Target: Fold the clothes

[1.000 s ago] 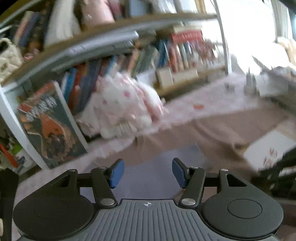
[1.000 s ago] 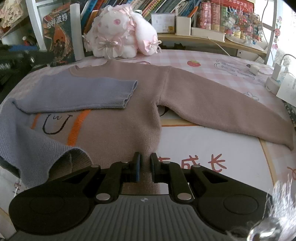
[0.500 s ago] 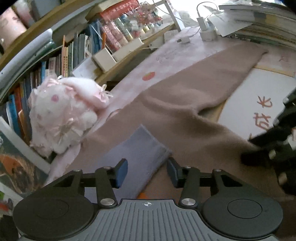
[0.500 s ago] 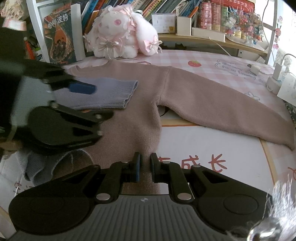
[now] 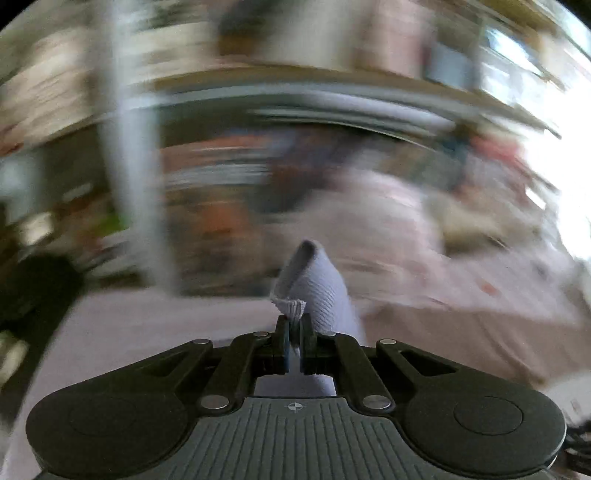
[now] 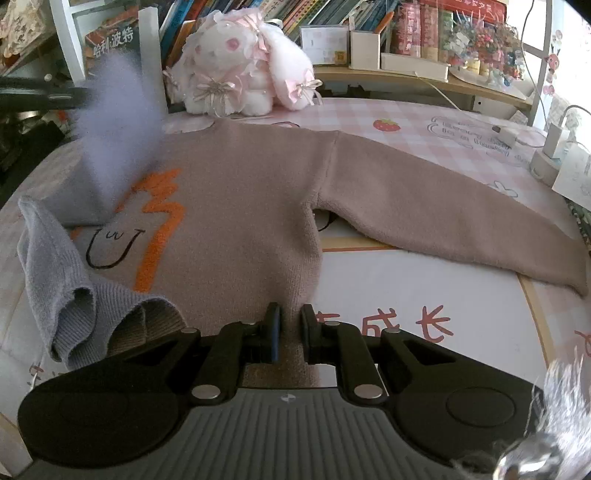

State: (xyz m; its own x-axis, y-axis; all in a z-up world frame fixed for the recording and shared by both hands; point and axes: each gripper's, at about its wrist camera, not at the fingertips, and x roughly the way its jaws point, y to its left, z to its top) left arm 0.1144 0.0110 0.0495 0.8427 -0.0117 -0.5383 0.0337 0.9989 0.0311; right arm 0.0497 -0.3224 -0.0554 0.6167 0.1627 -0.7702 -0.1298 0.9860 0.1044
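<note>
One sweater (image 6: 240,206), mauve-brown with an orange motif and a black smile drawn on its chest, lies flat on the bench (image 6: 424,122), which carries a pink checked cover. We count two sleeves. The right sleeve (image 6: 443,210) stretches out flat toward the right edge of the bench. The left sleeve (image 6: 114,122), lavender-grey, rises blurred from the far left of the sweater. In the left wrist view its ribbed cuff (image 5: 314,288) stands up between the jaws of the left gripper (image 5: 293,332), which are closed tight on the knit. The surroundings in that view are smeared beyond reading.

The right gripper (image 6: 290,325) sits at the near edge of the sweater. Its jaws stand narrow, pinching the hem (image 6: 291,295) between them. To the near left, a lavender-grey ribbed band (image 6: 74,295) of the garment is bunched into folds.

At the far side of the bench we see one white-and-pink plush toy (image 6: 243,66), just beyond the sweater's neckline. Behind it runs a row of books (image 6: 332,11). Far right stands one white charger (image 6: 554,144) with its cable.
</note>
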